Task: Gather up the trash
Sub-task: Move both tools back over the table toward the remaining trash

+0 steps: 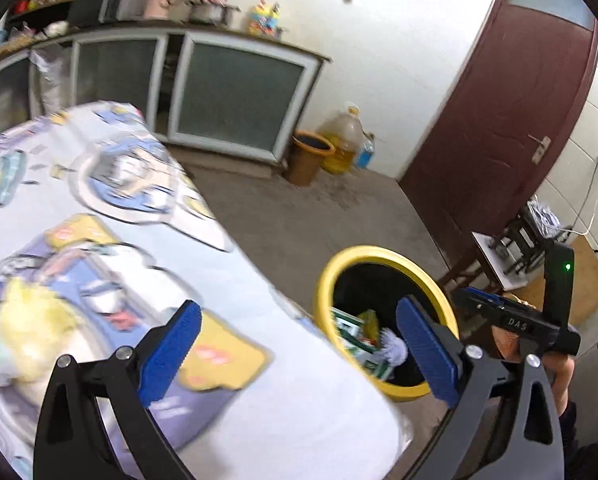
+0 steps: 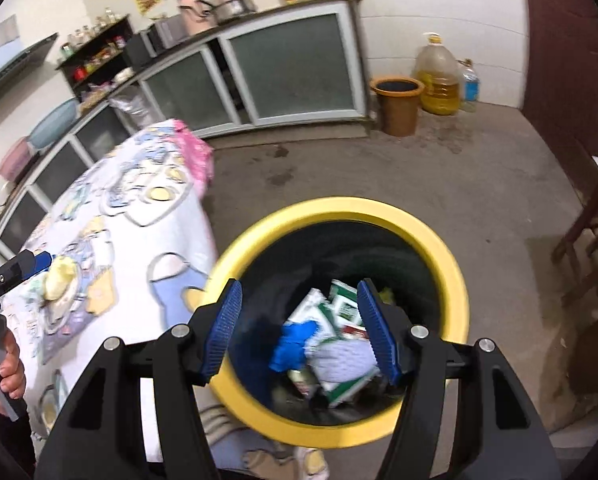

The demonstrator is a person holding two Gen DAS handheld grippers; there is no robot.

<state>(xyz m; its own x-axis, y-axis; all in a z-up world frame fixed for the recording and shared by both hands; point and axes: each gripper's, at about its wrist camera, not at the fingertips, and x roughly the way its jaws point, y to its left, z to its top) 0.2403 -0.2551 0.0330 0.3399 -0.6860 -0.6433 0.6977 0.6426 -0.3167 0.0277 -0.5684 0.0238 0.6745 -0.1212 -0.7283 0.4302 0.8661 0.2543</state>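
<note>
A yellow-rimmed bin [image 2: 455,280] stands on the floor beside the table. Inside it lie green-and-white cartons [image 2: 339,312], a blue crumpled piece [image 2: 295,340] and a white wad [image 1: 393,348]. My right gripper [image 2: 301,330] hangs over the bin's mouth, open, with nothing between its pads. My left gripper [image 1: 299,344] is open wide over the table's near edge, its right pad in front of the bin [image 1: 383,256], and holds nothing. A yellow crumpled wad [image 1: 31,332] lies on the cartoon-print tablecloth [image 1: 227,288]. In the right wrist view this wad [image 2: 61,276] sits just beside the left gripper [image 2: 27,266].
A brown bucket [image 2: 397,106], an oil jug [image 2: 439,80] and a small bottle [image 2: 470,82] stand by the far wall. Glass-fronted cabinets [image 2: 291,68] run behind the table. A dark red door [image 1: 499,128] and wooden stools [image 1: 519,240] are to the right. Bare concrete floor [image 2: 419,176] surrounds the bin.
</note>
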